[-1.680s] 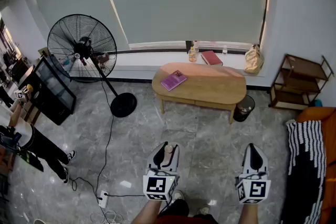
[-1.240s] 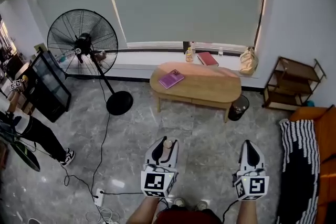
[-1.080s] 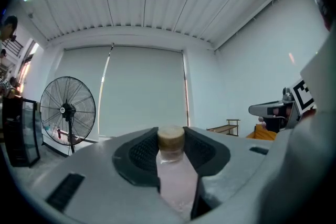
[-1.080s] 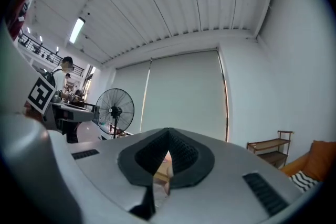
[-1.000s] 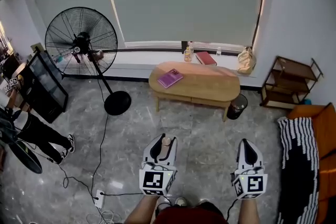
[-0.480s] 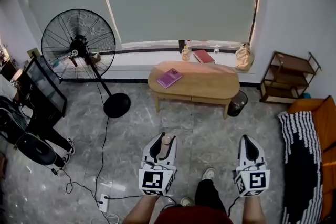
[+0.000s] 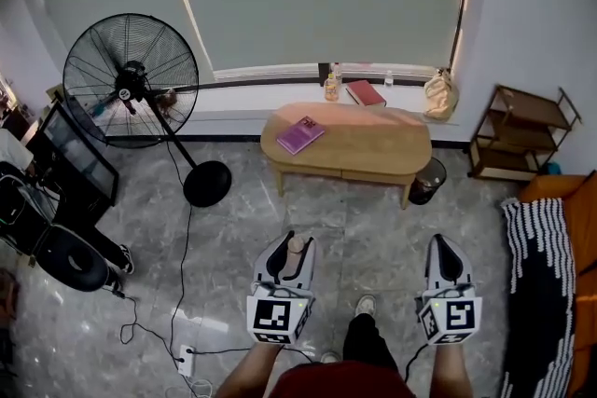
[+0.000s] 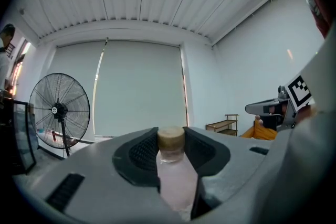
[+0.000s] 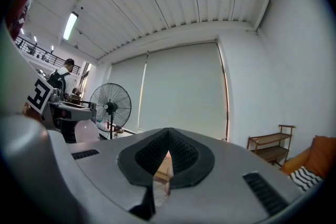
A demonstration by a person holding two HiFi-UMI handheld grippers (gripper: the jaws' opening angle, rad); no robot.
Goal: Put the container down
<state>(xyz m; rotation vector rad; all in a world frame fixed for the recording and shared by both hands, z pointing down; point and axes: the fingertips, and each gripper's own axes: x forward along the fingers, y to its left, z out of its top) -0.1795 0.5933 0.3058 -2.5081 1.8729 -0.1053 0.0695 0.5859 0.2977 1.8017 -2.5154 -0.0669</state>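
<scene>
The container is a small clear bottle with a tan cap, standing upright between the jaws of my left gripper. In the left gripper view the bottle fills the gap, and both pads press on its neck just below the cap. My left gripper is shut on it, held in the air over the grey floor. My right gripper hangs level with it to the right. In the right gripper view, its jaws meet at the tips with nothing between them.
A low oval wooden table with a purple book stands ahead, below the window sill. A pedestal fan is at the left. A wooden shelf, a dark bin and a striped blanket are at the right. Cables cross the floor.
Both grippers keep their pose and the bottle stays held. The view has shifted slightly, and a leg with a shoe now shows between the grippers.
</scene>
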